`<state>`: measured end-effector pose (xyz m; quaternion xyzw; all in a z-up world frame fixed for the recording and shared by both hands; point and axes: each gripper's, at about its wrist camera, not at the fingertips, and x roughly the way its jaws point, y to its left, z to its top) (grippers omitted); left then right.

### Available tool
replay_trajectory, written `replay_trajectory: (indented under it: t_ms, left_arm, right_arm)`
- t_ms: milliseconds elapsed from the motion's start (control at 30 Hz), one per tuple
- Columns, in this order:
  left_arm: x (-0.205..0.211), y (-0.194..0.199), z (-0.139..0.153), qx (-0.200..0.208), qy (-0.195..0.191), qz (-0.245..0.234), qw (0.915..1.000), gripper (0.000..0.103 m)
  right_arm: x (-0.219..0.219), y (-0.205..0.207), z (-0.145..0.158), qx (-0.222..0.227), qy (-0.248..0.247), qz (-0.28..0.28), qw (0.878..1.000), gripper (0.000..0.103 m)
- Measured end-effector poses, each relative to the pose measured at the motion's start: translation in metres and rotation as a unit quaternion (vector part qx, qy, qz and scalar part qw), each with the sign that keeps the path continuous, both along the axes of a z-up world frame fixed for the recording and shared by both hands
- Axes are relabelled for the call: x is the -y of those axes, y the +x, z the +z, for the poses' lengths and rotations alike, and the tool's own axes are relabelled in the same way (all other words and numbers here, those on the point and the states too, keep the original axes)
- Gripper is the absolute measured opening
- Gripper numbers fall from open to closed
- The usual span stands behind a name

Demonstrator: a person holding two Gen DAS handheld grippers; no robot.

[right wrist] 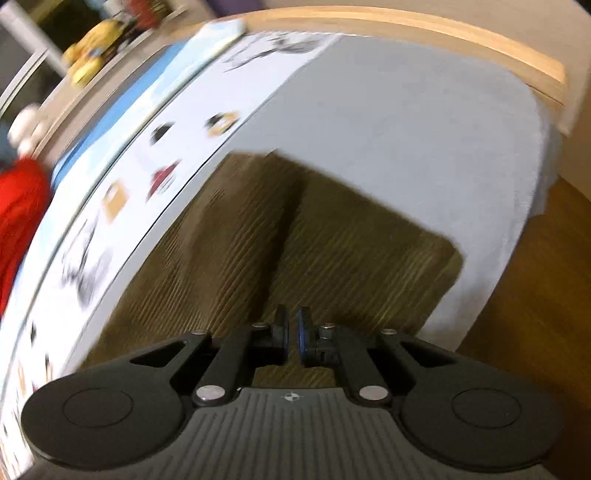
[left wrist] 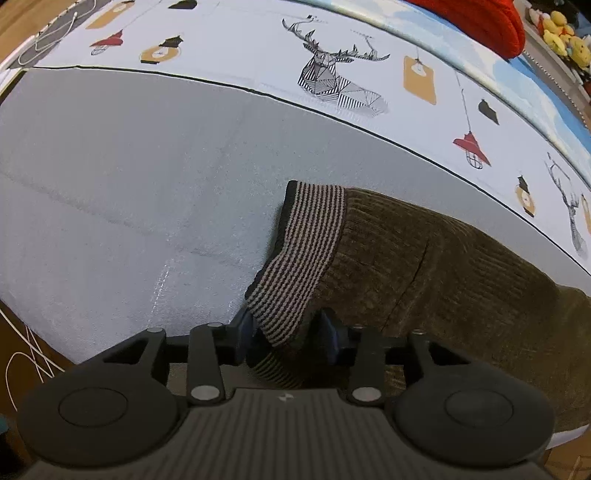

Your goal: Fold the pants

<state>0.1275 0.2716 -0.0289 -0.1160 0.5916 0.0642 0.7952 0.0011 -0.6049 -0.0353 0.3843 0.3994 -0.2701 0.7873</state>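
Observation:
Brown corduroy pants (left wrist: 436,254) lie on a grey bed sheet (left wrist: 129,177). Their striped waistband (left wrist: 303,254) points toward my left gripper (left wrist: 286,330), whose jaws are closed on the band's near corner. In the right wrist view, which is motion-blurred, the pants (right wrist: 295,236) spread out flat ahead and under my right gripper (right wrist: 292,330). Its jaws are nearly together with only a thin gap, and no cloth shows between them.
A white printed blanket with deer and lamps (left wrist: 332,74) lies beyond the sheet, with a red knit item (left wrist: 491,22) and yellow plush toys (left wrist: 561,33) behind. White cables (left wrist: 26,354) hang at the left. A wooden bed frame (right wrist: 443,44) and floor (right wrist: 535,277) border the mattress.

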Motion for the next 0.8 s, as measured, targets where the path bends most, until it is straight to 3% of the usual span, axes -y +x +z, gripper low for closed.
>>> replay_trajectory:
  t_ms: [133,300,433,500,567,633,667,700,733,800]
  left_arm:
    - [0.011,0.007,-0.003,-0.009,0.019,-0.013,0.9997,0.045]
    - [0.01,0.006,-0.006,-0.011,0.02,-0.02,0.9995,0.045]
    - [0.008,0.006,-0.007,-0.01,0.017,-0.02,0.9996,0.046]
    - [0.007,0.008,-0.008,-0.01,0.015,-0.02,0.9996,0.046]
    - [0.007,0.01,-0.009,-0.012,0.014,-0.02,0.9996,0.046]
    - [0.007,0.011,-0.009,-0.013,0.014,-0.019,0.9996,0.046]
    - [0.007,0.012,-0.01,-0.014,0.014,-0.019,0.9996,0.046]
    - [0.008,0.012,-0.011,-0.016,0.015,-0.02,0.9996,0.046]
    - [0.008,0.013,-0.011,-0.017,0.016,-0.02,0.9995,0.046]
    - [0.01,0.015,-0.011,-0.017,0.017,-0.022,0.9995,0.046]
  right_arm:
    - [0.005,0.022,-0.022,-0.009,0.015,0.043,0.999,0.008]
    - [-0.022,0.059,-0.036,-0.036,-0.066,0.131,0.989,0.008]
    - [-0.031,0.085,-0.046,-0.061,-0.11,0.16,0.979,0.008]
    - [-0.031,0.092,-0.043,-0.043,-0.102,0.143,0.984,0.01]
    - [-0.031,0.096,-0.032,0.028,-0.083,0.134,0.987,0.01]
    - [-0.043,0.1,-0.012,0.118,-0.107,0.181,0.971,0.01]
    - [-0.049,0.103,-0.007,0.137,-0.13,0.202,0.961,0.01]
    - [-0.053,0.106,-0.007,0.14,-0.147,0.209,0.957,0.01]
    - [-0.051,0.11,-0.013,0.119,-0.149,0.204,0.96,0.012]
    - [-0.037,0.115,-0.029,0.071,-0.112,0.172,0.976,0.013]
